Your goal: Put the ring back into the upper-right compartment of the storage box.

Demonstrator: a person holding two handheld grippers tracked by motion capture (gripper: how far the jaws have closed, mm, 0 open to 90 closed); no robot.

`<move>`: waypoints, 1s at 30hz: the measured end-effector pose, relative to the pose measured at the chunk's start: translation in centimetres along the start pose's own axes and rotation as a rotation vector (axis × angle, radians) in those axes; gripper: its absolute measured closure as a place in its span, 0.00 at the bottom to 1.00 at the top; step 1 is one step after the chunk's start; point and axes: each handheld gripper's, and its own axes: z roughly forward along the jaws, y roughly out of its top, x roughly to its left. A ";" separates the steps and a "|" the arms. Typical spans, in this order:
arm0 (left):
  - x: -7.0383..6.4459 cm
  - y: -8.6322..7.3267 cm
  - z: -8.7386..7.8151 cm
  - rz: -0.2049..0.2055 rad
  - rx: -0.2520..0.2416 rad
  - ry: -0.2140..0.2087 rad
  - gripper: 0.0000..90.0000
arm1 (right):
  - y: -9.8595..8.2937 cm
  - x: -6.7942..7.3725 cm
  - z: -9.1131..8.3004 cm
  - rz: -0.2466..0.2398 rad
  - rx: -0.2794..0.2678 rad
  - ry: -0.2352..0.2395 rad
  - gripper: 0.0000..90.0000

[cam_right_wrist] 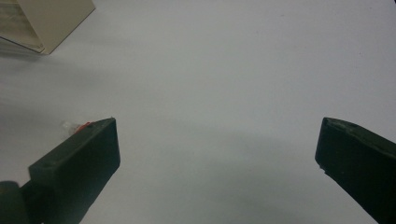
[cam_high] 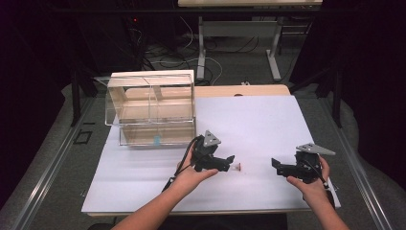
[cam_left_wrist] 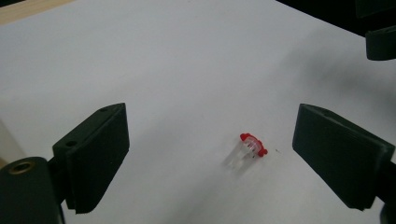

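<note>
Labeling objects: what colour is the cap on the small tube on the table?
Red, on a clear tube; clearest in the left gripper view.

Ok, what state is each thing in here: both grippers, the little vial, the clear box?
Left gripper: open, jaws astride the vial, not touching it.
Right gripper: open, empty.
Small clear red-capped vial: lying on its side on the white table sheet.
Clear plastic box with a divider: open, standing on the sheet.

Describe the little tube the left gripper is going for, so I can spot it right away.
Start at the white table sheet and find the clear box at its back left. Nearer the person, the left gripper hovers with its jaws wide apart. The tube lies on its side between them: tiny, clear-bodied, with a red cap, the only red thing there.
</note>
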 end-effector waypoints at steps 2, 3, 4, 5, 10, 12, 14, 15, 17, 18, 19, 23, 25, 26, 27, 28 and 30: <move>-0.2 0.0 0.5 0.005 0.001 0.001 0.16 | 0.0 0.0 -0.1 0.000 -0.001 0.003 0.00; -0.2 0.0 0.7 0.012 -0.004 0.013 0.17 | 0.0 0.0 -0.1 -0.001 -0.001 0.004 0.00; -0.4 0.0 0.9 -0.003 0.004 0.000 0.17 | 0.0 0.0 -0.1 -0.001 -0.001 0.005 0.00; -0.5 0.0 1.2 -0.004 0.008 0.002 0.18 | 0.0 0.0 0.0 -0.001 -0.001 0.005 0.00; -0.6 0.0 2.1 0.024 0.028 -0.019 0.18 | 0.0 0.0 0.0 -0.001 0.003 0.005 0.00; -0.9 0.0 2.7 0.028 0.021 -0.024 0.18 | 0.0 0.0 0.0 0.001 0.003 0.007 0.00; -1.1 0.0 3.1 0.044 0.035 -0.054 0.19 | 0.0 0.0 0.1 0.007 0.005 0.009 0.00; -1.0 0.0 3.4 0.059 0.035 -0.062 0.19 | 0.0 -0.1 0.1 0.011 0.008 0.009 0.00; -1.0 -0.1 3.9 0.060 0.041 -0.079 0.20 | 0.0 -0.2 0.1 0.007 0.008 0.008 0.00; -0.9 -0.1 4.0 0.052 0.046 -0.094 0.21 | 0.0 -0.2 0.1 0.007 0.008 0.007 0.00; -0.9 -0.1 4.1 0.053 0.055 -0.098 0.22 | 0.0 -0.2 0.1 0.009 0.009 0.008 0.00; -0.6 -0.2 4.6 0.035 0.080 -0.107 0.26 | 0.0 -0.2 0.1 0.016 0.012 0.008 0.00; -0.5 -0.3 4.7 0.031 0.090 -0.109 0.27 | -0.1 -0.2 0.2 0.012 0.002 0.002 0.00; -0.6 -0.3 4.9 0.025 0.089 -0.110 0.29 | -0.1 -0.2 0.2 0.008 0.003 0.004 0.00; -0.6 -0.4 4.9 0.026 0.103 -0.111 0.30 | -0.1 -0.2 0.2 0.008 0.007 0.010 0.00; -0.7 -0.4 5.1 0.022 0.105 -0.110 0.30 | -0.1 -0.2 0.2 0.009 0.008 0.010 0.00; -0.8 -0.5 5.4 0.013 0.114 -0.127 0.31 | -0.1 -0.2 0.2 0.020 0.014 0.009 0.00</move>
